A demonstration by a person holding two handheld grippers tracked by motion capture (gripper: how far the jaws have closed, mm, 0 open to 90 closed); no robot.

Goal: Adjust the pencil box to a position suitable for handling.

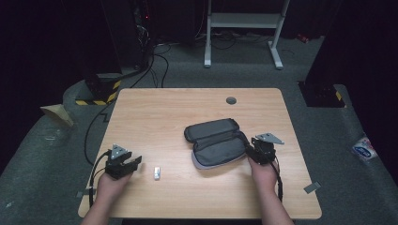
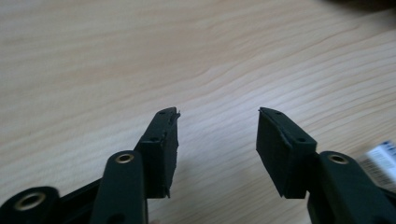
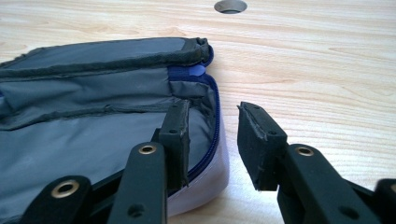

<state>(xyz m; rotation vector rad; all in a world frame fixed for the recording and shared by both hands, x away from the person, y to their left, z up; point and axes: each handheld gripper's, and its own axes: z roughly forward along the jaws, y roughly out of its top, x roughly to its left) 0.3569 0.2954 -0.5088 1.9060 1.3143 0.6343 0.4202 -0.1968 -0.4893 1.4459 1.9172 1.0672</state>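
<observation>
Jaws on both grippers stood apart, with nothing clamped between them. From the high view, a light wooden counter (image 1: 155, 112) carried a dark grey zippered pouch (image 1: 217, 143) lying unzipped and spread open right of centre. The right gripper (image 1: 252, 149), held in the person's right hand (image 1: 263, 171), sat at the pouch's right end. The left gripper (image 1: 131, 164), in the left hand (image 1: 111, 185), rested near the front left of the counter, well apart from the pouch. A small white object (image 1: 157, 173) lay on the wood just to the right of the left gripper; what it was could not be told. A round grey grommet (image 1: 231, 100) sat near the counter's far edge.

From the left gripper view, the left gripper (image 2: 218, 140) showed its two black jaws spread wide over bare wood grain. A white item with blue print (image 2: 384, 158) peeked in at the right edge, beside the right-hand jaw.

From the right gripper view, the right gripper (image 3: 214, 140) had its jaws parted at the pouch's (image 3: 93, 135) end. One jaw lay over the grey lining inside the pouch, by the blue zipper edge (image 3: 215, 105); the other hung outside over the wood. Whether either touched the fabric could not be told. The grommet (image 3: 230, 5) appeared at the top.
</observation>
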